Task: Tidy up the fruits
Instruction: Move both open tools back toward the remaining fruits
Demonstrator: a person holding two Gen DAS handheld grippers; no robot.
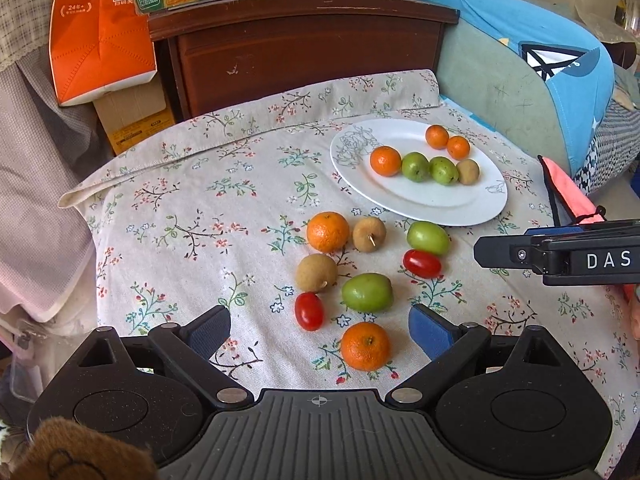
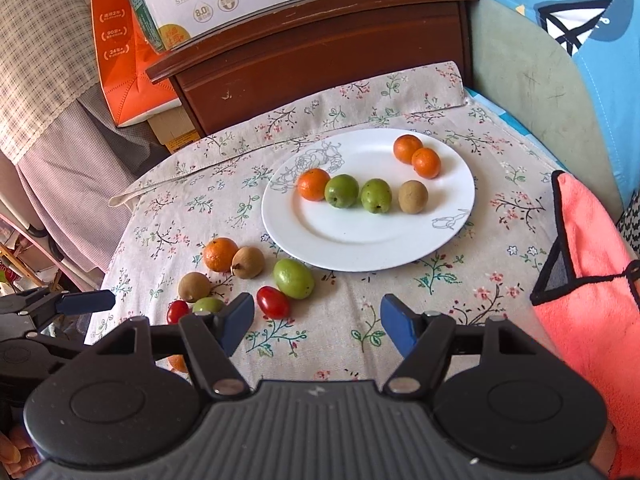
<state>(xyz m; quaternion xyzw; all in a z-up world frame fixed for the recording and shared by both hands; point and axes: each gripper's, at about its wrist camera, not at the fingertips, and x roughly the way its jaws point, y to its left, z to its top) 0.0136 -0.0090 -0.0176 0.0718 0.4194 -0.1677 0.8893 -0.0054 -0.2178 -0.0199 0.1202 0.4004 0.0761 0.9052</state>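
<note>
Item: loose fruit on a flower-print cloth over the desk (image 1: 192, 208), awaiting transfer to the white plate (image 2: 360, 248), which lies far and right of the loose group. Plate contents: three small oranges, two green fruits, one brown fruit. Loose group, left wrist view: orange (image 1: 365, 346) nearest, lying between and just beyond the pads of the left tool (image 1: 320, 330), slightly right of its centre line; green fruit (image 1: 367, 292) directly behind it; red tomato (image 1: 309, 311) to the left; brown fruit (image 1: 316, 273), second orange (image 1: 327, 231) and stemmed brown fruit (image 1: 369, 234) farther off; another green fruit (image 1: 428, 237) and tomato (image 1: 421, 263) to the right, close to the plate's near rim. Left tool: jaws wide, nothing between the pads. Right tool (image 2: 316, 328): jaws parted and empty, over bare cloth; its nearest pieces, a tomato (image 2: 273, 302) and an oval green fruit (image 2: 293, 278) whose long axis runs far-left to near-right, lie just left of its left pad. Judgement: the left tool is the better placed for the near orange; the right tool stands nearer the plate.
</note>
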